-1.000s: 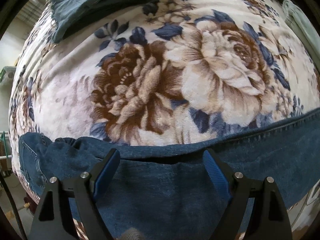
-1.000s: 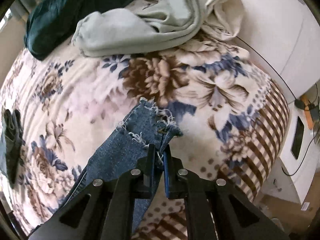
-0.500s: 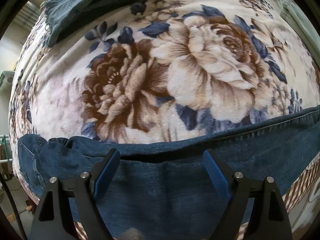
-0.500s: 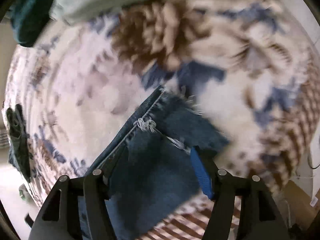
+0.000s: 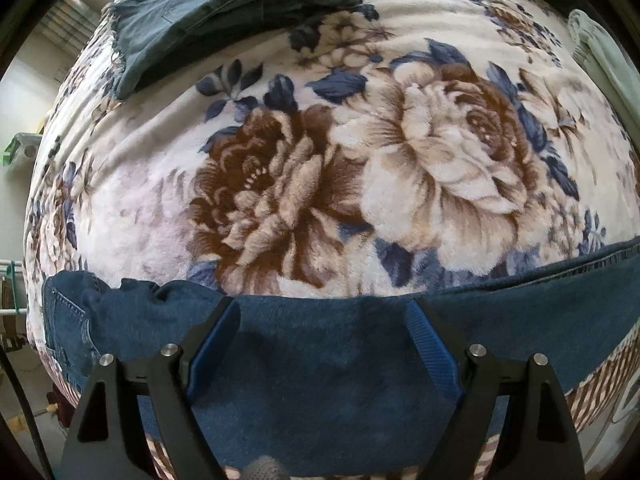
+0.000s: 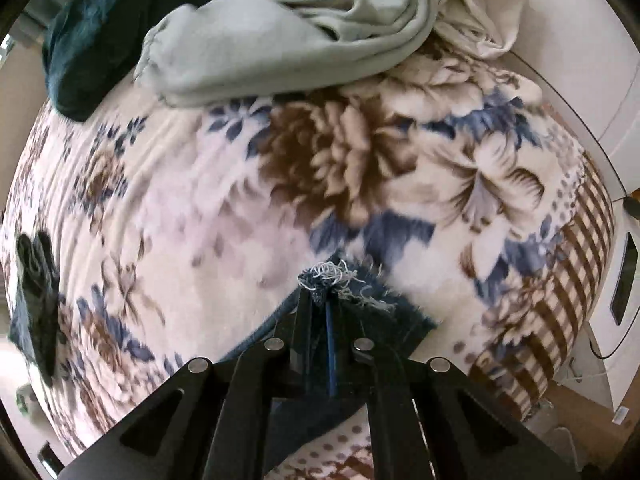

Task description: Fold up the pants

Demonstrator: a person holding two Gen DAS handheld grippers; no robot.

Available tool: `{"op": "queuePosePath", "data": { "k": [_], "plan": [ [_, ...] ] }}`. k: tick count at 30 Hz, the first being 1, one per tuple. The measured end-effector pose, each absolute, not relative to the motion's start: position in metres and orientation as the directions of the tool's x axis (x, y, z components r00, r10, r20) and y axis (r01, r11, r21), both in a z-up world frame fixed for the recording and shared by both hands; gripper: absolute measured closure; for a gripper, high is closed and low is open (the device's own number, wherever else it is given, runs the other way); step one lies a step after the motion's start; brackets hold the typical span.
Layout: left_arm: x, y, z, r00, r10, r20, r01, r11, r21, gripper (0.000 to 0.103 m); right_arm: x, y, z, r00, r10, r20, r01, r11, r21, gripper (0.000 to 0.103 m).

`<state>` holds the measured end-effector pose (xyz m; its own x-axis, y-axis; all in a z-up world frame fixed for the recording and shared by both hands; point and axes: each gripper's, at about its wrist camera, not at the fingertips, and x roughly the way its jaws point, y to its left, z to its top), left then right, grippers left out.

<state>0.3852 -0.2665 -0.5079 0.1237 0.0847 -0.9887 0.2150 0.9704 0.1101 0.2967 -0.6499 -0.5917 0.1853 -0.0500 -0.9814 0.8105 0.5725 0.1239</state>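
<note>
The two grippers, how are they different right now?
The left gripper has its jaws wide open over the jeans and pinches nothing; the right gripper has just closed and is shut on the jeans' frayed hem. The left is over plain denim; the right is at the ragged end. Both are black with blue pads, pointing down at the blanket.

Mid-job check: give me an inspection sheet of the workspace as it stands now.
Surface: floral blanket, plush, spread over the bed.
Job's things: blue jeans flat along the near edge; frayed hem bunched.
Clutter: folded denim at far side; grey sweatpants, dark green garment and cream cloth heaped; small dark item at blanket's left.
Grippers: left gripper open above jeans; right gripper just closed, pinching the hem.
Cables: a dark cable at left edge.
Surroundings: white furniture beside the bed.
</note>
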Motion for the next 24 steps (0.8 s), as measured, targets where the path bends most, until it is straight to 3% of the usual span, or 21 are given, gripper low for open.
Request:
{"op": "queuePosePath", "data": {
  "k": [4,5,6,7,8,9,12,14,15,17,21,24],
  "plan": [
    [0.383,-0.260,-0.508,0.120,0.082,-0.989,0.211,0.972,0.107,0.018,0.315,-0.663,-0.630,0.115,0.028,-0.993,0.823,0.557,0.111,0.096],
    [0.383,-0.261,-0.508,0.117,0.081,-0.990,0.212,0.972,0.105,0.018,0.321,-0.669,-0.647,0.094,0.080,-0.992,0.818,0.561,0.123,0.090],
    [0.382,-0.261,-0.508,0.117,0.079,-0.990,0.214,0.971,0.103,0.018,0.323,-0.673,-0.656,0.087,0.111,-0.990,0.815,0.563,0.135,0.081],
    [0.388,-0.251,-0.511,0.117,0.076,-0.990,0.217,0.971,0.100,0.018,0.322,-0.678,-0.659,0.092,0.132,-0.987,0.819,0.553,0.150,0.057],
    [0.391,-0.249,-0.511,0.119,0.073,-0.990,0.219,0.971,0.097,0.018,0.316,-0.682,-0.655,0.111,0.119,-0.987,0.829,0.536,0.159,0.040],
    [0.389,-0.249,-0.511,0.120,0.071,-0.990,0.223,0.970,0.097,0.018,0.308,-0.686,-0.649,0.129,0.097,-0.987,0.841,0.516,0.161,0.038],
    [0.384,-0.252,-0.512,0.115,0.065,-0.991,0.235,0.968,0.091,0.018,0.276,-0.692,-0.628,0.166,0.031,-0.986,0.873,0.460,0.162,0.038],
    [0.379,-0.257,-0.512,0.112,0.064,-0.992,0.244,0.966,0.090,0.018,0.261,-0.690,-0.628,0.213,0.060,-0.975,0.870,0.443,0.218,0.042],
    [0.378,-0.259,-0.513,0.109,0.064,-0.992,0.247,0.965,0.090,0.018,0.257,-0.687,-0.632,0.250,0.093,-0.964,0.856,0.444,0.265,0.046],
    [0.375,-0.262,-0.514,0.107,0.064,-0.992,0.252,0.963,0.090,0.018,0.259,-0.677,-0.647,0.196,0.115,-0.974,0.848,0.479,0.227,0.069],
    [0.372,-0.267,-0.513,0.115,0.069,-0.991,0.267,0.959,0.098,0.018,0.262,-0.665,-0.693,0.122,0.194,-0.973,0.874,0.443,0.198,0.069],
    [0.370,-0.269,-0.514,0.119,0.079,-0.990,0.275,0.955,0.110,0.018,0.263,-0.661,-0.701,0.125,0.170,-0.978,0.893,0.411,0.185,0.073]
  ]
}}
